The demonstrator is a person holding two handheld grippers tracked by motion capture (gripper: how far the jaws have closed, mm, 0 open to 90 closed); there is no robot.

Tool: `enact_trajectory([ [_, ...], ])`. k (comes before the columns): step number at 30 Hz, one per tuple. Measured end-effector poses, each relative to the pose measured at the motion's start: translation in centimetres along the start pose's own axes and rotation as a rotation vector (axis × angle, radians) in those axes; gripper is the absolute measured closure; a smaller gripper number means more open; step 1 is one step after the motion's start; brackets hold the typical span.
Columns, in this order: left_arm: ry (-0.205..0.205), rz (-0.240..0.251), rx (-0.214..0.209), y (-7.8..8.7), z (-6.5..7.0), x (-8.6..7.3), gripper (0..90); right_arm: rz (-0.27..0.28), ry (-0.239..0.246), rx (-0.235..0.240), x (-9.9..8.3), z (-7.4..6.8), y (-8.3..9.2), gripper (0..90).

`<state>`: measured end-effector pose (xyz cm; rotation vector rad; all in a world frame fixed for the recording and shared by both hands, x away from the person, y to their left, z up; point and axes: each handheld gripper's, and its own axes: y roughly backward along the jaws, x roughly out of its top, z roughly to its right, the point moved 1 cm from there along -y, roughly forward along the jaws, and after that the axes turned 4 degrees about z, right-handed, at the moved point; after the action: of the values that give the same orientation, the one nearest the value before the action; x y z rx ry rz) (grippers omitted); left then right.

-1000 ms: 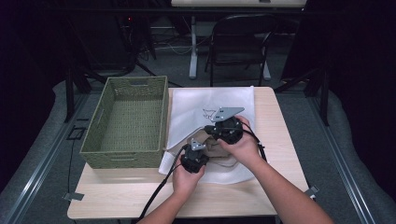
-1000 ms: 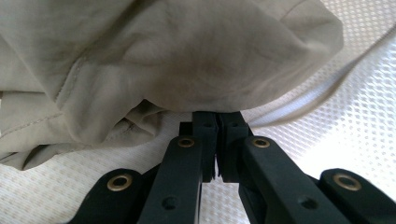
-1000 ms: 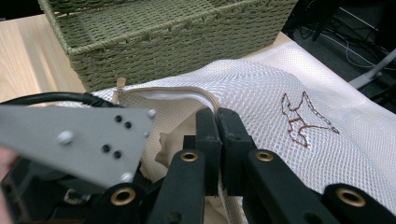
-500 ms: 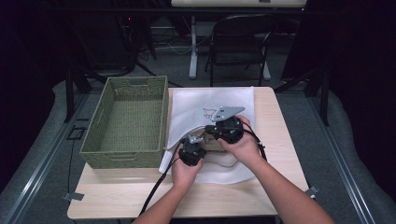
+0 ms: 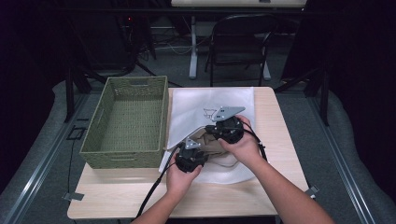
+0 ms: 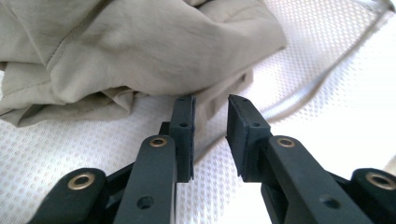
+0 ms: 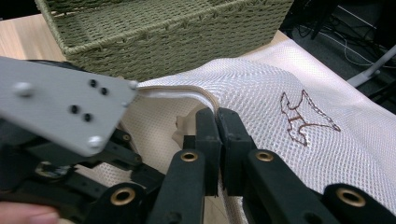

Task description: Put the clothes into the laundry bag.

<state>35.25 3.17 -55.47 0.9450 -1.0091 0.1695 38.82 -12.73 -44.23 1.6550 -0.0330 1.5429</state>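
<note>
A white mesh bag (image 5: 210, 100) lies on the table with a tan garment (image 5: 219, 150) at its mouth. My right gripper (image 5: 208, 129) is shut on the bag's raised rim; in the right gripper view the jaws (image 7: 215, 114) pinch the mesh bag (image 7: 280, 84) at its white hem. My left gripper (image 5: 197, 142) sits just in front of the garment. Its jaws have just been opening. In the left gripper view the left gripper (image 6: 210, 100) stands open with nothing between its pads, the tan garment (image 6: 140, 46) bunched just beyond on the mesh bag (image 6: 327, 70).
A green woven basket (image 5: 135, 80) stands left of the bag, close beside the grippers, and the basket (image 7: 177, 42) rises right behind the bag's rim. The left gripper's grey plate (image 7: 60, 112) is near my right jaws. A folding chair (image 5: 240, 46) stands beyond the table.
The left hand pushed toward the garment half a second ago and has drawn back a little since. The right hand has kept still, holding the bag's rim up.
</note>
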Motion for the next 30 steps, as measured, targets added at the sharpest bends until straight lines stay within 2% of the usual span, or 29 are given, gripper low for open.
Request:
enact_trajectory([
  [1, -0.001, -0.001, -0.004, 0.3, 0.1, 0.0, 71.4, -0.002, 0.0, -0.001, 0.0, 0.0, 0.0, 87.8],
  [2, -0.02, 0.0, 0.002, 0.5, 0.0, -0.1, 71.2, -0.002, 0.0, -0.001, 0.0, 0.0, 0.0, 87.7],
  [7, -0.022, -0.007, -0.006, 1.6, 0.0, -0.3, 69.8, -0.004, -0.002, 0.0, -0.3, -0.1, 0.1, 87.6],
  [12, -0.019, 0.006, 0.001, 2.7, -0.3, -0.5, 67.7, -0.011, -0.001, 0.0, -1.0, -0.2, 0.1, 87.4],
  [16, -0.033, 0.0, 0.006, 3.8, -0.7, -0.8, 66.2, -0.017, -0.01, 0.006, -1.8, -0.4, 0.3, 86.9],
  [26, -0.059, -0.024, 0.032, 6.7, -2.1, -2.6, 64.3, -0.048, -0.009, 0.017, -3.7, -1.1, 0.2, 86.9],
  [29, -0.067, -0.04, 0.026, 7.8, -2.4, -3.1, 62.0, -0.055, 0.001, 0.012, -4.1, -1.4, 0.2, 87.1],
  [30, -0.068, -0.03, 0.032, 8.2, -2.5, -3.4, 61.7, -0.055, 0.002, 0.012, -4.2, -1.4, 0.2, 87.3],
])
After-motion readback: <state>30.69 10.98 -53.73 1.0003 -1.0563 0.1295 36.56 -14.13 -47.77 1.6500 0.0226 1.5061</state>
